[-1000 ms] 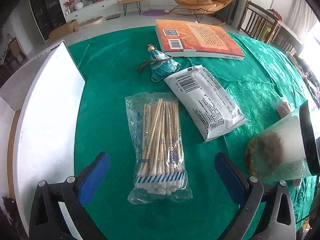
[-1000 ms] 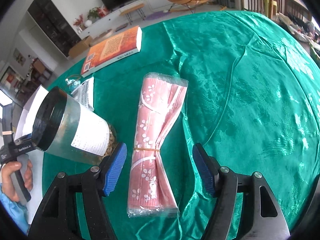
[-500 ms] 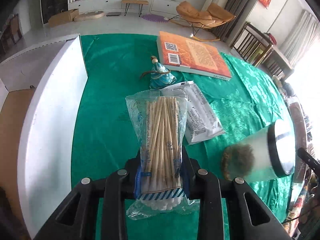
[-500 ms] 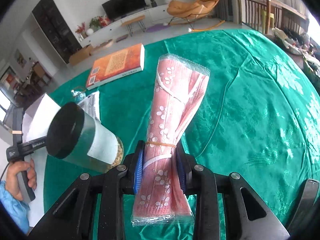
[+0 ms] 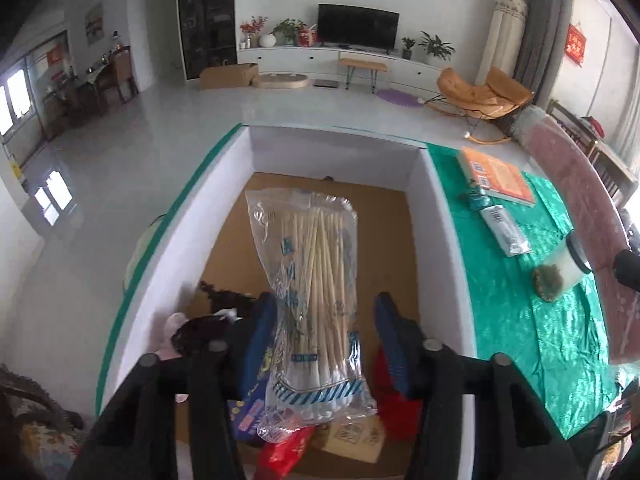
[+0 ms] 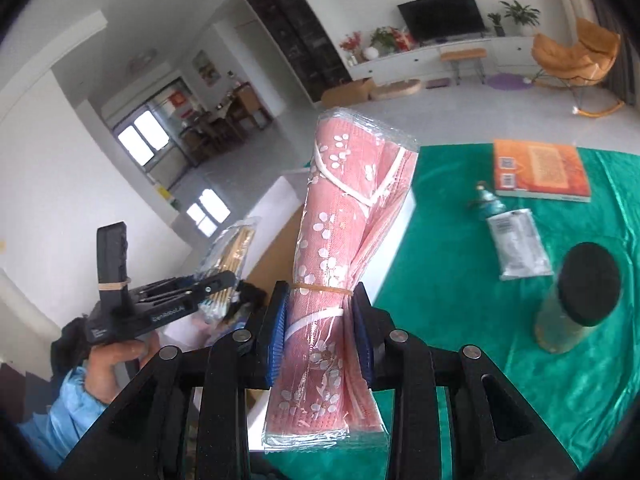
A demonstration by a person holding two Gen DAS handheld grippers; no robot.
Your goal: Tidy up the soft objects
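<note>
The left gripper hangs over the white box, its jaws spread apart; the bag of cotton swabs sits between them, touching the left pad, long axis pointing away from the camera, cotton tips nearest. Inside the box lie dark and pink soft items, a blue packet and red packets. The right gripper is clamped on the pink mask pack, held upright beside the box. On the green surface stand a jar, a white pouch and a book.
</note>
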